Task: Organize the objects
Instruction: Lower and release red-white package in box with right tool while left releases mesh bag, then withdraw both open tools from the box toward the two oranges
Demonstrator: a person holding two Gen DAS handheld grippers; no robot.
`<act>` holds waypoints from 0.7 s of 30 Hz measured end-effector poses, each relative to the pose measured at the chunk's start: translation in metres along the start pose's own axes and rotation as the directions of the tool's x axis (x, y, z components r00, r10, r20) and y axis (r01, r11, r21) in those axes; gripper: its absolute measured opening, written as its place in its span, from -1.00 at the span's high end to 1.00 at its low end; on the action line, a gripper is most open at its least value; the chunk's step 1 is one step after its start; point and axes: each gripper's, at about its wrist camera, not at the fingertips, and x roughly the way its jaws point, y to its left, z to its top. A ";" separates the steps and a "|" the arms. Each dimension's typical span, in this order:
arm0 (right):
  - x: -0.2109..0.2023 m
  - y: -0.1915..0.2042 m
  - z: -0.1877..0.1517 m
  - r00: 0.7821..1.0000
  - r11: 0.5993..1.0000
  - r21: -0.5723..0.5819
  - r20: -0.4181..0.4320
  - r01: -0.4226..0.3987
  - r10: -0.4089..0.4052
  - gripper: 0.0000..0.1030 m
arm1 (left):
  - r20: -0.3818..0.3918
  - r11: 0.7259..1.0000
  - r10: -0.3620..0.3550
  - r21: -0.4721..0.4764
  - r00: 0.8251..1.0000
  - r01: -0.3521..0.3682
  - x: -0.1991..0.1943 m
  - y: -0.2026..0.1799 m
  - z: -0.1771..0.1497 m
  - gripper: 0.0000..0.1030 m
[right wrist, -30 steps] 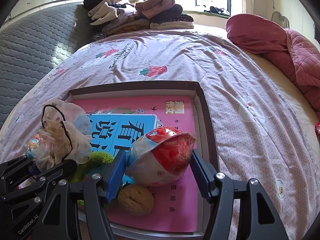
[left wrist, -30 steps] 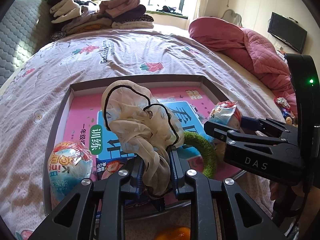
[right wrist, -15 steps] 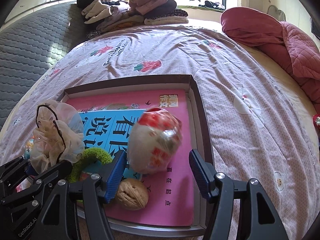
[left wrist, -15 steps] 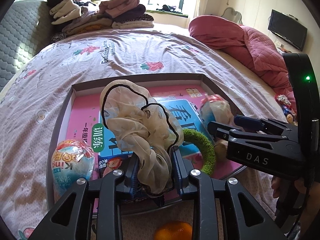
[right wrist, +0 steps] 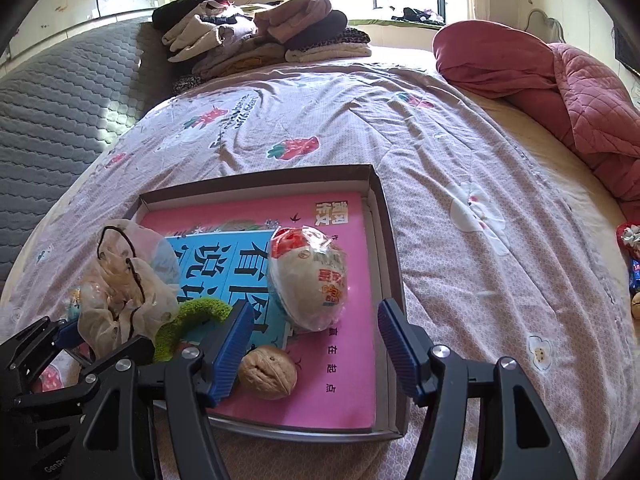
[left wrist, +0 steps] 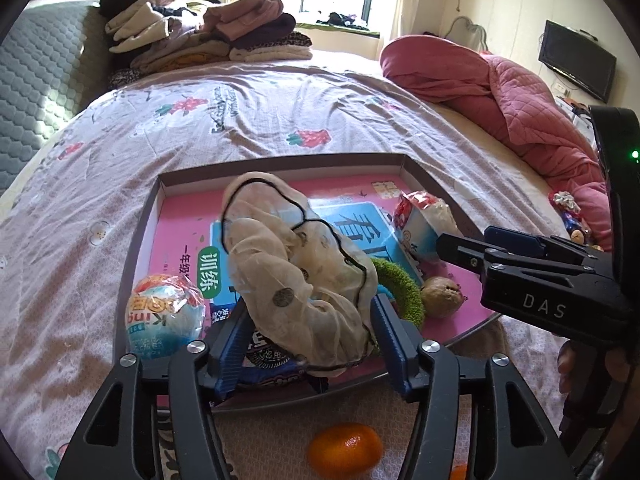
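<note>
A shallow brown box (left wrist: 280,160) lies on the bed with a pink book (right wrist: 352,360) in it. My left gripper (left wrist: 310,312) hovers over its near edge. Its jaws are opening, and a beige sheer scrunchie (left wrist: 296,256) stands loose between them over an Oreo packet (left wrist: 268,360). My right gripper (right wrist: 316,312) is open. Just beyond its tips, a red-and-white egg-shaped packet (right wrist: 308,276) lies free on the book. A walnut (right wrist: 266,372) sits by its left finger. A green fuzzy ring (left wrist: 400,292) and a blue egg packet (left wrist: 164,320) also rest in the box.
A tangerine (left wrist: 344,454) lies on the sheet in front of the box. Folded clothes (left wrist: 208,36) are stacked at the far end of the bed. A red quilt (left wrist: 500,92) is heaped on the right, with small wrapped items (right wrist: 630,240) below it.
The left jaws have spread apart from the scrunchie, which now stands loose. The red-and-white packet left the right jaws and lies on the book, a little farther from them.
</note>
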 end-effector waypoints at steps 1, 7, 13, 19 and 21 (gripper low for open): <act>-0.004 0.000 0.000 1.000 1.000 0.004 0.004 -0.007 0.007 -0.24 | 0.009 1.000 0.005 0.001 1.000 -0.005 -0.004 0.000 0.001 -0.21; -0.022 -0.002 0.000 0.999 1.000 0.013 0.030 -0.018 0.018 -0.25 | 0.056 1.000 0.026 0.007 0.998 -0.026 -0.027 -0.001 0.005 -0.33; -0.045 -0.004 -0.005 0.998 0.999 0.022 0.054 -0.028 0.027 -0.25 | 0.080 0.999 0.036 0.013 0.996 -0.037 -0.047 -0.002 0.001 -0.34; -0.069 0.000 -0.018 0.996 0.999 0.013 0.072 -0.049 0.048 -0.25 | 0.093 0.998 0.051 0.023 0.994 -0.054 -0.067 -0.004 -0.009 -0.36; -0.078 0.001 -0.025 0.995 0.998 0.012 0.079 -0.065 0.064 -0.28 | 0.097 0.998 0.058 0.022 0.994 -0.060 -0.073 -0.003 -0.013 -0.36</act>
